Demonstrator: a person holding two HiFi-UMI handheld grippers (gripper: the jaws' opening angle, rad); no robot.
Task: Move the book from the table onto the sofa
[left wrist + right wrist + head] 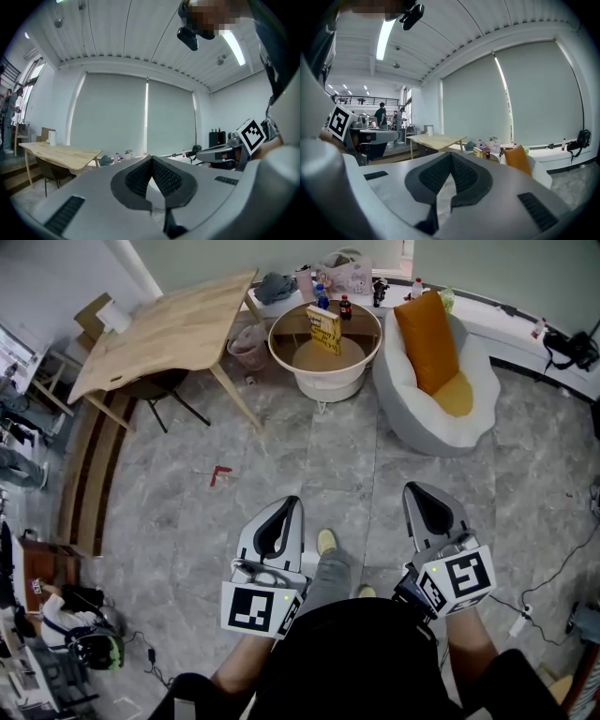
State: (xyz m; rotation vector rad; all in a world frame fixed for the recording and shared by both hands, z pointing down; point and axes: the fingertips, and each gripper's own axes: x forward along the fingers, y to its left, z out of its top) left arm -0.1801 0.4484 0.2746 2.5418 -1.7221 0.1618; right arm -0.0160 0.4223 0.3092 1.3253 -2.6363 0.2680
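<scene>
Left gripper (287, 505) and right gripper (421, 491) are seen low in the head view. The book (324, 329) is stood on the round table (330, 385) well ahead of both, just beside the sofa (431, 427).
Left gripper view: jaws pressed together, nothing held.
Right gripper view: jaws likewise closed, empty; the book is probably the small yellow shape far ahead.

Long table (169, 329), upper left: I log pale bare wood, matt. Floor (309, 460): grey marbled tile, faint sheen. Sofa (422, 432), upper right: white matt cloth, with an orange fabric cushion (427, 338). Book (324, 329): yellow paper cover. Left gripper (292, 502) and right gripper (412, 488): matt grey plastic shells, black ribbed pads (140, 180).
</scene>
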